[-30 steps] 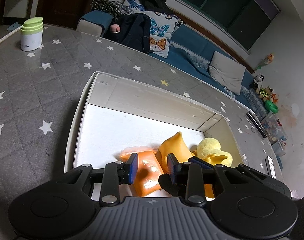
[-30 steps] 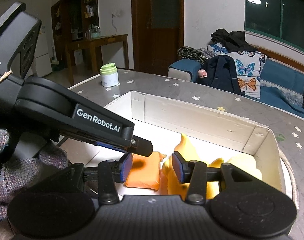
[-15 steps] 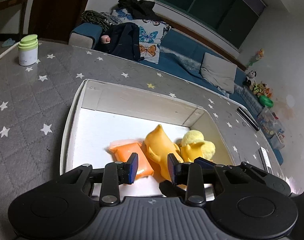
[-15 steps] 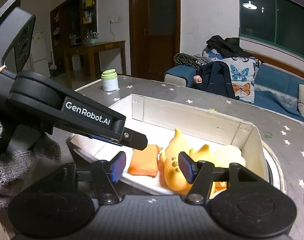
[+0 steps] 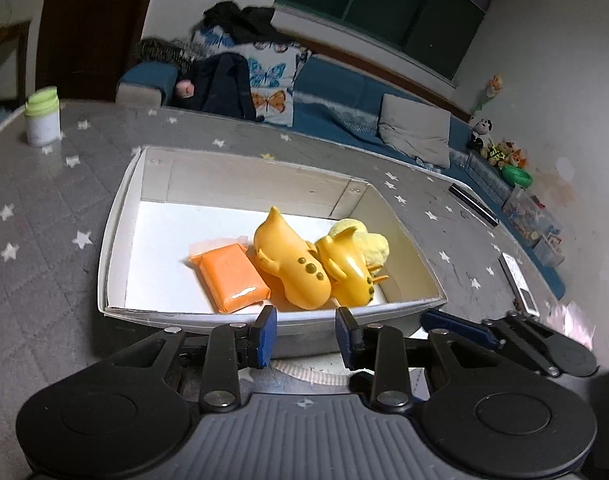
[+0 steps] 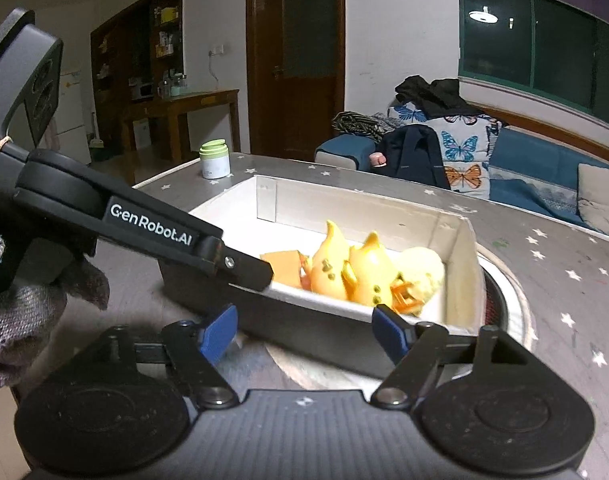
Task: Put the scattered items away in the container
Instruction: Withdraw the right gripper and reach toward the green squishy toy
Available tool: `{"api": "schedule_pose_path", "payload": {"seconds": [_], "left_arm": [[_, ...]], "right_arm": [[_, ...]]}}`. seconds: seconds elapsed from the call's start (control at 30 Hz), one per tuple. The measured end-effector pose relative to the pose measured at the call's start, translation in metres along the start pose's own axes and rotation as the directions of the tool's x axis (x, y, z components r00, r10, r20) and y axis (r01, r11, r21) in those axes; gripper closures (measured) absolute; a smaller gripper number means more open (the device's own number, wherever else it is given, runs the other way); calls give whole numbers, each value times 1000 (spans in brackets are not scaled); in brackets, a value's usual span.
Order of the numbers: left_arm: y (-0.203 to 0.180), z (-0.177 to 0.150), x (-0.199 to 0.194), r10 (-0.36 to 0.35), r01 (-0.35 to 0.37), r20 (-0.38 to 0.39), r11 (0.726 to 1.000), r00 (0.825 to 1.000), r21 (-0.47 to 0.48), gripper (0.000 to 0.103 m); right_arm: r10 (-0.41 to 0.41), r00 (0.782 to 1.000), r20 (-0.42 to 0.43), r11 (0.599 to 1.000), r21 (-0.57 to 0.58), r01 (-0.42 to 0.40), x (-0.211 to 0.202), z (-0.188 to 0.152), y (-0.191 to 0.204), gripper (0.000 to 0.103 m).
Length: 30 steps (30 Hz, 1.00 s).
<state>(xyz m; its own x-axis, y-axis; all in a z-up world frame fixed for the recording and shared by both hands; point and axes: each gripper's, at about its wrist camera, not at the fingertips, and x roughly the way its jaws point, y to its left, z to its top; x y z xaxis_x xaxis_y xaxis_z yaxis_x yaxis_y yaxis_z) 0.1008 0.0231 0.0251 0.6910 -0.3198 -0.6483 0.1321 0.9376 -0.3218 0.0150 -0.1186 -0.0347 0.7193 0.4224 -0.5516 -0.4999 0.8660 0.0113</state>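
Inside the white box (image 5: 116,224), an orange packet (image 5: 232,276) lies beside two yellow toys (image 5: 292,268). Both grippers hover before its near wall, empty: left gripper (image 5: 304,336) fingers modestly parted, right gripper (image 6: 304,328) fingers spread wide.

Both grippers same build: black linkage arms, grey ribbed housing, round black discs either side, silver pivot screws, blue pads on the fingers. Left gripper (image 5: 305,335), right gripper (image 6: 304,330). Left unit's side arm reads "GenRobot.AI" in white (seen from right cam), one small screw near its tip. Hand (image 6: 22,320) wears a grey knit glove.
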Motion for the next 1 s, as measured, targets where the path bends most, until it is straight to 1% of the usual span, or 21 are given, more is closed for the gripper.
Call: {"api": "schedule_pose_path", "payload": {"seconds": [0.07,0.3,0.5,0.63,0.73,0.87,1.0], "left_arm": [[-4,-5,-2,-9,9,-10,1000,1000,6,68],[-15,-26,-9,-47,48,-34,998,998,35,68],[-25,-44,-9,-81,86,-70,995,994,58,68],[-31,-55,-7,-106,114,-102,991,989,68,68],[-34,-62,-7,-134,144,-126,987,983,74,68],[-37,-68,-6,-159,174,-153,980,975,91,68],[-41,-71,-7,-182,202,-173,974,968,107,68]], "right_arm": [[-9,1000,3,1000,0,9,-9,-5,-1,23],[-43,999,-11,999,25,44,-39,-28,-10,21],[-89,995,-47,994,53,91,-61,-52,-21,20],[-115,990,-77,991,56,120,-71,-65,-23,17],[-140,985,-100,988,57,146,-77,-75,-25,17],[-145,981,-129,987,58,153,-85,-85,-29,16],[-136,977,-166,989,34,144,-85,-91,-29,16]]}}
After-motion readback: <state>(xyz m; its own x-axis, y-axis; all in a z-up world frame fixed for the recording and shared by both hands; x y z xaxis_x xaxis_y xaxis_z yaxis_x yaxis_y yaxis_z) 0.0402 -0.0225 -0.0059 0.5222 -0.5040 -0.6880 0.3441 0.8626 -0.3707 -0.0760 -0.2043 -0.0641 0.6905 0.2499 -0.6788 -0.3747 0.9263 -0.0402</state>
